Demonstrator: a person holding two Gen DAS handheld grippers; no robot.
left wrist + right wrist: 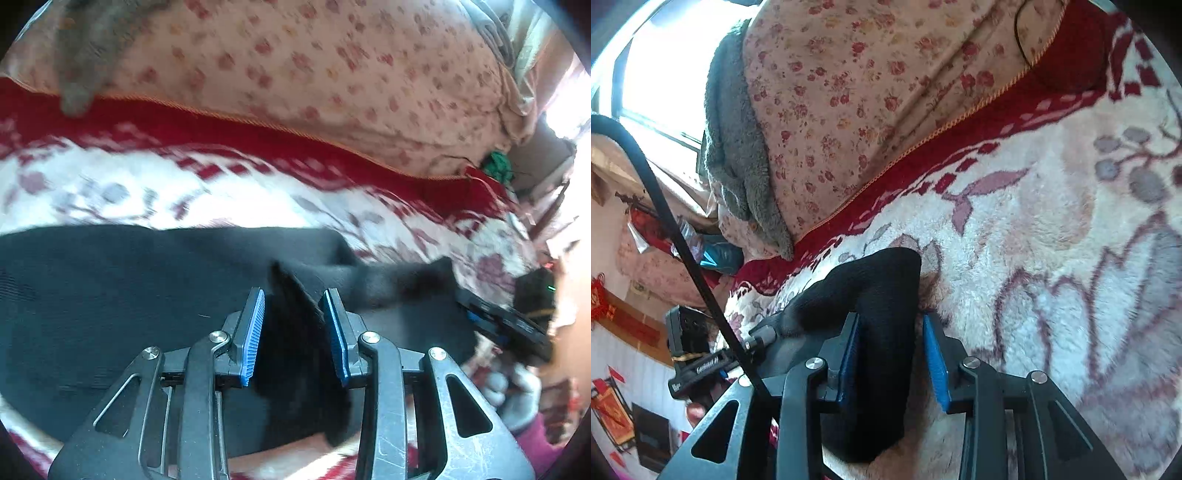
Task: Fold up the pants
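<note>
Both grippers are seen over a bed. Between the blue pads (255, 332) of the left gripper (293, 295) a raised fold of the black pants (110, 314) stands; its edge lies against the right-hand pad, while a gap is seen at the left-hand pad, so the jaws are part open and a firm clamp cannot be confirmed. In the right gripper (890, 321) a thick bundle of the same black fabric (882, 332) lies against the left-hand pad; the right-hand pad stands apart from it, so the jaws are not closed on the cloth.

The pants are of dark, matte, finely ribbed fabric. In the left wrist view they are spread flat across the near left of the blanket (221, 184), with a lifted end running to the right. Motion blur obscures that end.

The white plush blanket with its red border is bare on the far side of the garment. Beyond the border a floral quilt (332, 74) rises, with a grey fleece (731, 147) draped on it.
</note>
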